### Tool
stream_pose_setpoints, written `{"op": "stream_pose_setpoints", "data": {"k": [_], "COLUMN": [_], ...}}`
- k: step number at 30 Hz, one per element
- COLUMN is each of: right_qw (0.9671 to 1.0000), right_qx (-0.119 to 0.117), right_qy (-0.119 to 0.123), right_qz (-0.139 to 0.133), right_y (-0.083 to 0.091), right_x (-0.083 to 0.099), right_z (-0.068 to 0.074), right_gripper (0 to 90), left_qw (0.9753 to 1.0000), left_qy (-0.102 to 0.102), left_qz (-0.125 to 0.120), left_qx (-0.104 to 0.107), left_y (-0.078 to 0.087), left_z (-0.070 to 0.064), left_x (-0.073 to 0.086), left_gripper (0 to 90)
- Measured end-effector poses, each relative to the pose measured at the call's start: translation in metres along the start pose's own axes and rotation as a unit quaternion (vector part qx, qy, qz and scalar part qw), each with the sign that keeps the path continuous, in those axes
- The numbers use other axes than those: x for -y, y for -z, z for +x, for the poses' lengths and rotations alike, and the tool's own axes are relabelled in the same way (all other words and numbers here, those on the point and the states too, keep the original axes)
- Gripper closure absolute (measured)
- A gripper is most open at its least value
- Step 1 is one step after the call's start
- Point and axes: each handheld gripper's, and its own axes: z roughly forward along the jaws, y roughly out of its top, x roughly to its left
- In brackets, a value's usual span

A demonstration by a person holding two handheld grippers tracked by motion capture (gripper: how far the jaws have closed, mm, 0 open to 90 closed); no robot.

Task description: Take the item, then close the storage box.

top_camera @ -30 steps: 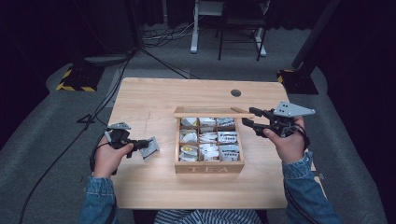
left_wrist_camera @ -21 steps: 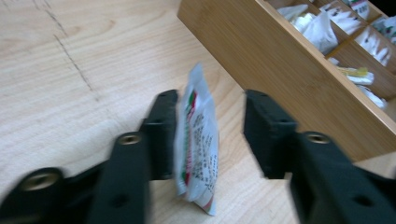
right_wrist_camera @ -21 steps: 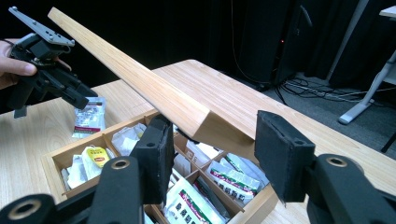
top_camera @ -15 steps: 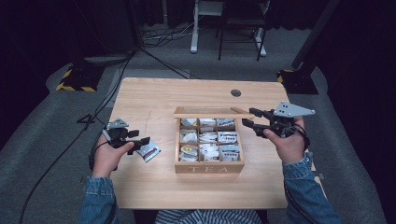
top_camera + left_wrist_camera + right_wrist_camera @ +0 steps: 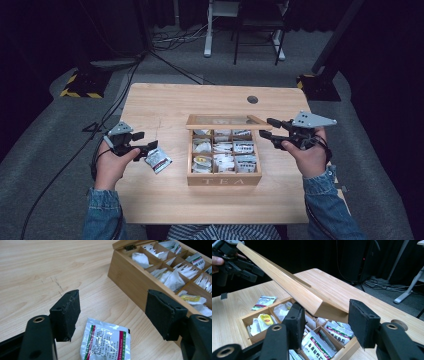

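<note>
Lying flat on the wooden table (image 5: 165,200), a silver tea sachet (image 5: 158,160) with red and green print rests just beside the left wall of an open wooden tea box (image 5: 223,179), whose compartments hold more sachets. The left gripper (image 5: 113,312) hovers just above the sachet with its jaws spread wide and nothing between them. The right gripper (image 5: 324,322), jaws also wide and empty, sits at the box's right rear corner, close to the raised lid (image 5: 284,280).

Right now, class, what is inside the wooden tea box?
The tea box holds sachets and paper tea bags in its compartments, one with a yellow tag. Whatever lies beneath these packets is covered.
</note>
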Motion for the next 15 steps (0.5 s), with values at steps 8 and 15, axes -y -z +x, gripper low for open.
{"op": "stream_pose_setpoints", "data": {"k": [8,15], "right_qw": [1.0,0.9997], "right_qx": [-0.002,-0.006], "right_qy": [0.001,0.003], "right_qz": [0.008,0.023], "right_y": [0.001,0.002], "right_x": [0.0,0.0], "right_z": [0.001,0.003], "right_gripper": [48.9,48.8], "left_qw": [0.9999,0.9997], "left_qy": [0.0,0.006], "left_qz": [-0.011,-0.014], "left_qx": [-0.009,-0.018], "left_y": [0.01,0.017], "left_z": [0.0,0.003], "left_x": [-0.002,0.001], "left_gripper": [29.4,29.4]}}
